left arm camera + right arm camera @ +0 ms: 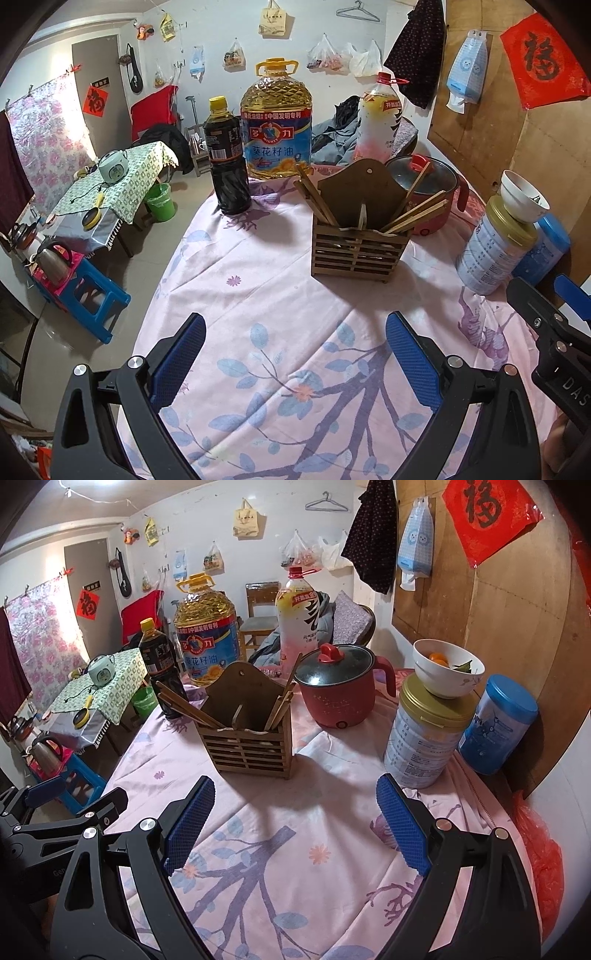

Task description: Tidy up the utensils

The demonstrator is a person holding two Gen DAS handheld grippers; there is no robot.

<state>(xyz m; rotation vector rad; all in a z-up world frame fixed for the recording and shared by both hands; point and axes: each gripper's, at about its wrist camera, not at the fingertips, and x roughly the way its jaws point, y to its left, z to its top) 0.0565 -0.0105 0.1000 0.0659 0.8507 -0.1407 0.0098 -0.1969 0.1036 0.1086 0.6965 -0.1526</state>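
A slatted wooden utensil holder [360, 242] [248, 734] stands on the pink flowered tablecloth [266, 295] [295, 849], with several wooden chopsticks [415, 218] [184, 707] leaning in both of its compartments. My left gripper [295, 325] hovers open over the cloth, short of the holder, with nothing between its blue pads. My right gripper [295, 788] is also open and empty, in front of the holder. Its black frame shows at the right edge of the left wrist view, and the left gripper's frame at the left edge of the right wrist view.
Behind the holder stand a dark sauce bottle [225, 158] [160, 672], a big oil jug [275, 122] [205, 635], a drink bottle [376, 122] [297, 616] and a red pot [424, 192] [340, 686]. A tin [491, 247] [428, 738] topped by a white bowl [447, 668] and a blue canister [495, 723] stand at the right.
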